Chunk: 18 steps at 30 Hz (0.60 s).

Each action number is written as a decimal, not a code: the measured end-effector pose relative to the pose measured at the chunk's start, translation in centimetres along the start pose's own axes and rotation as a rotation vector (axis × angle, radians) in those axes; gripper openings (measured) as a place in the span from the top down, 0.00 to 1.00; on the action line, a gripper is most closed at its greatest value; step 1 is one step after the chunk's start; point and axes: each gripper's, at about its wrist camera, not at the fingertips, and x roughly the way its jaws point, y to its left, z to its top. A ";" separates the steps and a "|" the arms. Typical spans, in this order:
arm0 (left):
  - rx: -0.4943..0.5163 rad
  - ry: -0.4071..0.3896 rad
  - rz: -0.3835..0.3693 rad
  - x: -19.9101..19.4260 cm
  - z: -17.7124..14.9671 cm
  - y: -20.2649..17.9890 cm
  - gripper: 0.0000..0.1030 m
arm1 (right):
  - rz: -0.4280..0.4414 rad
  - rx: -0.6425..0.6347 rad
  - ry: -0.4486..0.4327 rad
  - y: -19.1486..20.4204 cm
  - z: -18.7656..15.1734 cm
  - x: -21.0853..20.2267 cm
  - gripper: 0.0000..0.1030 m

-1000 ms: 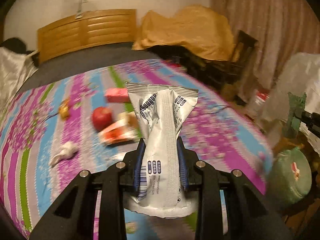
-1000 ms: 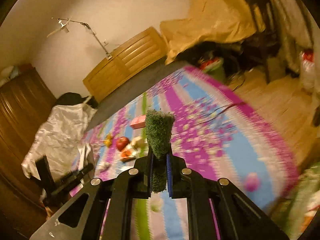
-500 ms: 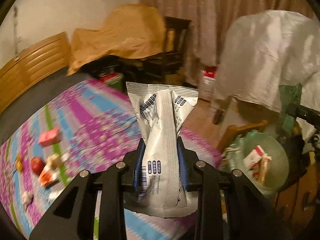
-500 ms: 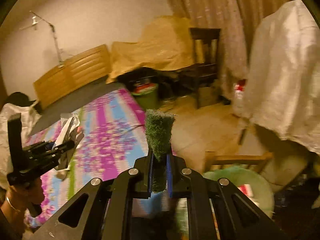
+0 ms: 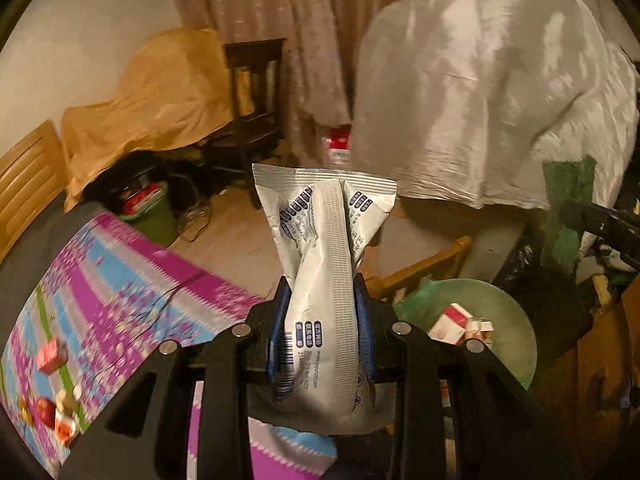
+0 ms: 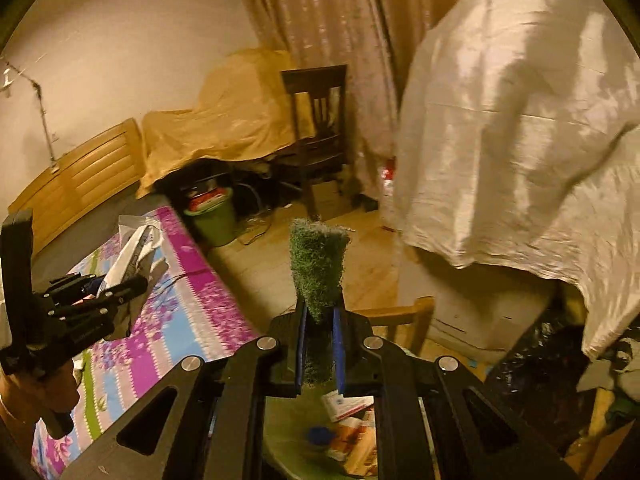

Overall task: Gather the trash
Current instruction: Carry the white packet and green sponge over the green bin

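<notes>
My left gripper [image 5: 322, 316] is shut on a silver snack wrapper [image 5: 326, 248] that stands upright between its blue pads. My right gripper [image 6: 319, 332] is shut on a flat green scouring pad [image 6: 318, 264]. A green-lined trash bin [image 5: 508, 336] sits low at the right of the left wrist view, with red-and-white cartons [image 5: 454, 322] inside; the same trash bin [image 6: 288, 432] lies directly below my right gripper. In the right wrist view the left gripper [image 6: 116, 284] with its wrapper hangs over the bed at the left. The green pad [image 5: 566, 208] shows at the right of the left wrist view.
A bed with a purple, blue and white floral sheet [image 5: 112, 280] carries an apple [image 5: 45, 410], a pink box [image 5: 51, 356] and small scraps. Beyond stand a green bin [image 6: 214, 216], a dark chair [image 6: 318, 128], a tan-covered heap [image 5: 152, 96] and a white-draped object [image 6: 520, 120].
Both grippers swung right, away from the bed, bringing the trash bin into view. The wrapper and the green pad stayed gripped throughout.
</notes>
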 end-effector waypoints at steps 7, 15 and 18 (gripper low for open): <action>0.064 0.038 -0.053 2.8 0.8 -4.9 0.72 | -0.051 0.036 0.018 -1.8 -0.9 1.1 0.88; 0.135 0.091 -0.077 5.6 0.0 -8.9 0.72 | -0.073 0.067 0.057 -3.7 -2.2 3.2 0.88; 0.146 0.111 -0.080 6.4 -0.4 -9.5 0.72 | -0.072 0.081 0.070 -4.3 -2.8 3.8 0.88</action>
